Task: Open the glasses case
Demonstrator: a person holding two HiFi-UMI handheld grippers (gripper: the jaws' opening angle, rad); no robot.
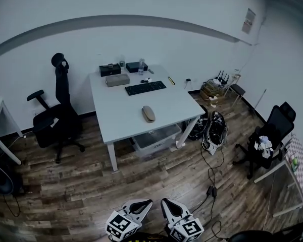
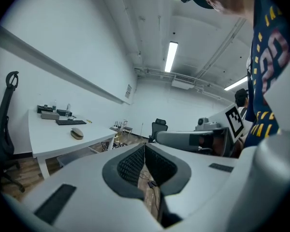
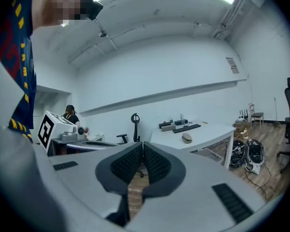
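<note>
Down close, the left gripper (image 1: 139,204) and the right gripper (image 1: 170,205) are both shut tight, with nothing in them. Far off, the glasses case (image 1: 148,113) lies on the white table (image 1: 116,116) and looks closed. Nothing is done yet: going over to it and opening it are both left

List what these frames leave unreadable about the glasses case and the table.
- Glasses case: too small in every view to show its seam or hinge side.
- Small items at the table's back edge: head view, too small to identify.
- Left gripper, right gripper: head view's bottom edge cuts off the hands holding them.
</note>
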